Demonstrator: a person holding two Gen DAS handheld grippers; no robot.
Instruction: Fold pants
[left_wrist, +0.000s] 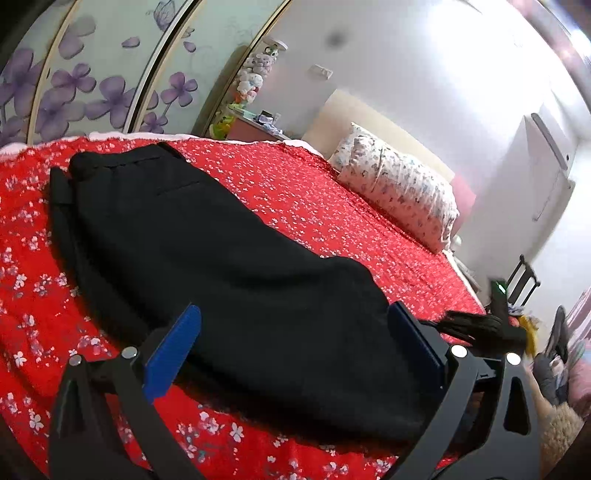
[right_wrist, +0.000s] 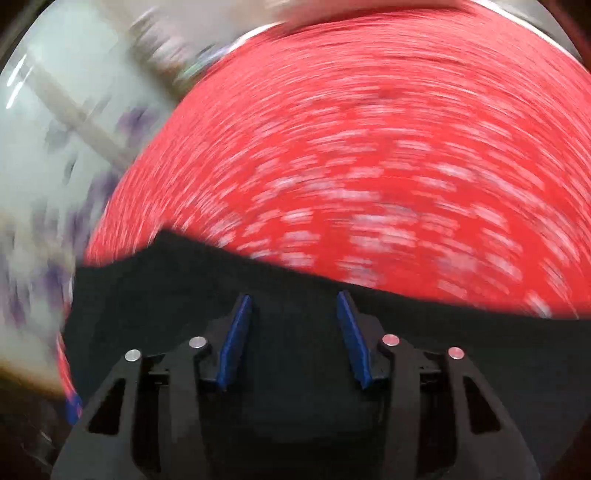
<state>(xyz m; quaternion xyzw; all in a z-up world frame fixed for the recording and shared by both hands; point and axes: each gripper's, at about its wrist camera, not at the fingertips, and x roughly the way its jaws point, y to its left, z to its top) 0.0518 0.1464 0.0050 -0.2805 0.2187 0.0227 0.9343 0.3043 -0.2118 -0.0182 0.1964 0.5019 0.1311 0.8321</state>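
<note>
Black pants (left_wrist: 207, 236) lie lengthwise on a red flowered bedspread (left_wrist: 332, 206), waistband at the far end. My left gripper (left_wrist: 295, 314) is open, its blue pads (left_wrist: 173, 350) spread wide on either side of the near end of the pants, not closed on the cloth. In the right wrist view my right gripper (right_wrist: 293, 299) is open with blue pads (right_wrist: 236, 332) apart, over black pants cloth (right_wrist: 295, 387) that fills the lower frame. That view is heavily motion-blurred, and the bedspread (right_wrist: 369, 166) streaks behind.
A flowered pillow (left_wrist: 399, 184) lies at the head of the bed against a cream headboard (left_wrist: 340, 114). A wardrobe with purple flower doors (left_wrist: 92, 85) stands beyond the bed. A nightstand (left_wrist: 255, 127) with clutter and stuffed toys (left_wrist: 255, 74) sits behind. A person's black hair (left_wrist: 476, 325) shows at right.
</note>
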